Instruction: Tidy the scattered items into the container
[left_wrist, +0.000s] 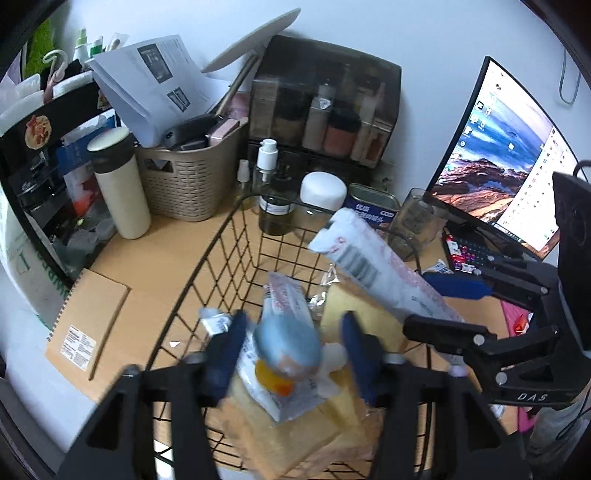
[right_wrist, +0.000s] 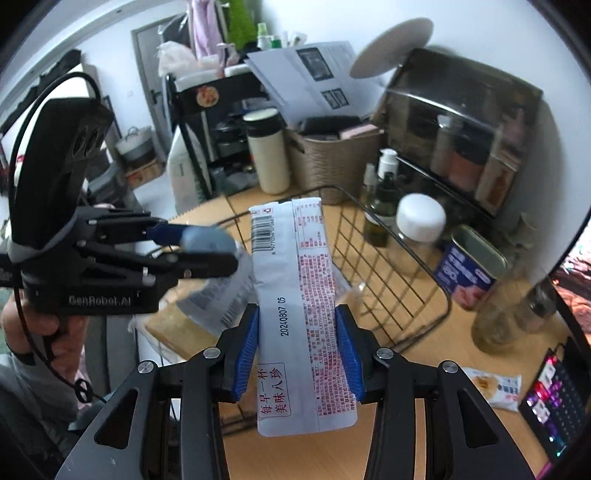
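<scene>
A black wire basket (left_wrist: 236, 236) stands on the wooden desk; it also shows in the right wrist view (right_wrist: 402, 258). It holds yellow sponges (left_wrist: 354, 314) and packets. My left gripper (left_wrist: 293, 332) is over the basket with its jaws apart around a blurred light-blue tube (left_wrist: 290, 341); contact is unclear. My right gripper (right_wrist: 297, 332) is shut on a long white snack sachet (right_wrist: 295, 295) with red print and holds it above the basket. The sachet also shows in the left wrist view (left_wrist: 376, 266), with the right gripper (left_wrist: 447, 306) on it.
Behind the basket stand a white-capped jar (left_wrist: 323, 192), a dark bottle (left_wrist: 275, 210), a blue tin (left_wrist: 373, 210) and a glass jar (left_wrist: 413, 221). A woven bin (left_wrist: 188, 177), a thermos (left_wrist: 120, 184), a notebook (left_wrist: 86, 325), a monitor (left_wrist: 498, 158) and a loose packet (right_wrist: 491, 387) surround it.
</scene>
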